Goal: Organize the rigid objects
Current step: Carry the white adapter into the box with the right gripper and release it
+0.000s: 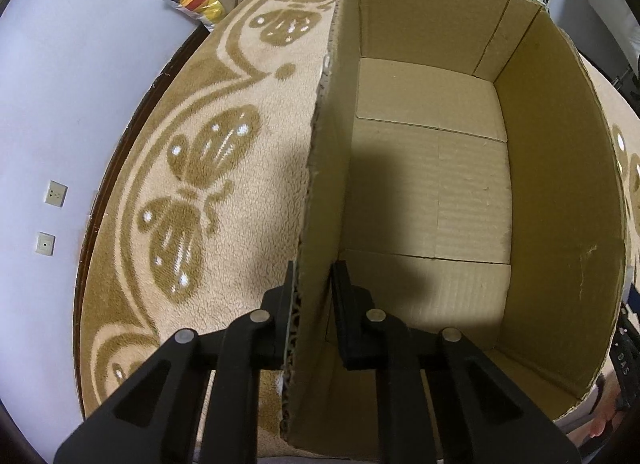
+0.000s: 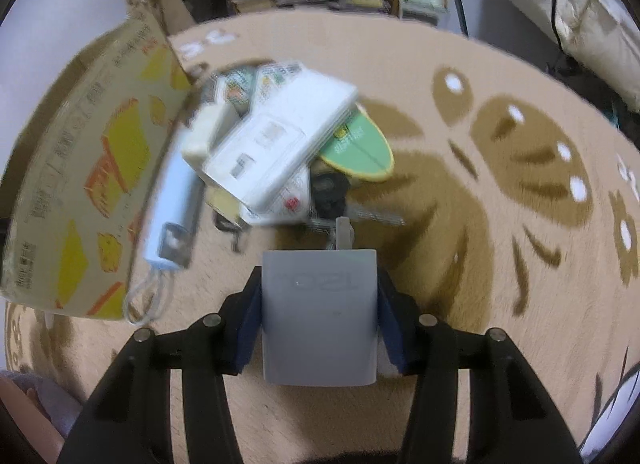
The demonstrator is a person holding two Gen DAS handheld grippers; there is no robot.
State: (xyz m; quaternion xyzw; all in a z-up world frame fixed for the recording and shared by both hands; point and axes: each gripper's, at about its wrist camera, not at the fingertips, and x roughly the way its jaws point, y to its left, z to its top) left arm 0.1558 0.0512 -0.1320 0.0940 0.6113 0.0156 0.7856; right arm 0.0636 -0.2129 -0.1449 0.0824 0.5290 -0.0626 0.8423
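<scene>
Left gripper (image 1: 312,284) clamps near side wall of cardboard box (image 1: 560,183), one finger inside, one outside; box interior bare, box standing on butterfly-patterned rug (image 1: 200,191). Right gripper (image 2: 319,304) grips grey charger (image 2: 319,316) above rug, prongs forward. Just beyond: blurred pile of remotes (image 2: 276,143), green disc (image 2: 360,147), blue stick (image 2: 172,199) against printed outer wall of box.

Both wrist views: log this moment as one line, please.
left gripper: shut on cardboard box wall | right gripper: shut on grey charger | box: empty | pile: on rug
</scene>
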